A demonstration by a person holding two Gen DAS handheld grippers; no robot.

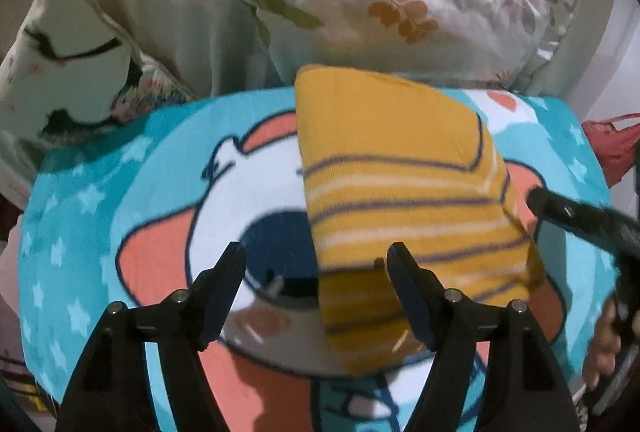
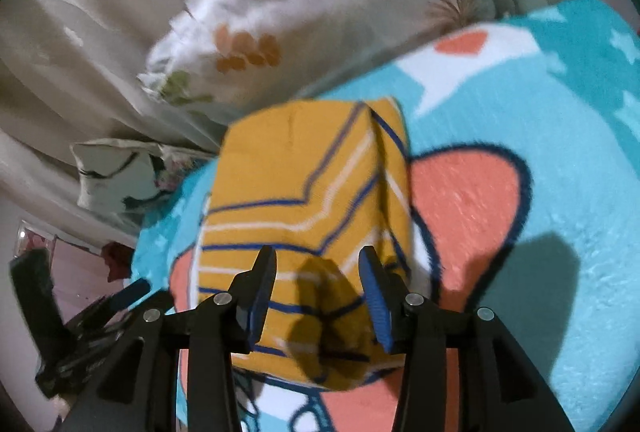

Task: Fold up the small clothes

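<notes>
The folded yellow striped garment (image 1: pixel 404 191) lies on the cartoon blanket (image 1: pixel 100 216). Left gripper (image 1: pixel 316 264) hovers at its 7 o'clock corner, jaws apart, empty. Right gripper (image 2: pixel 318 268) hovers above it, jaws apart, empty.

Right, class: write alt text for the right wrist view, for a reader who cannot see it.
A folded mustard-yellow garment with blue and white stripes lies on a turquoise cartoon blanket, with the open right gripper poised just above its near end, holding nothing. A floral pillow sits behind, and the left gripper shows at the lower left edge.
</notes>
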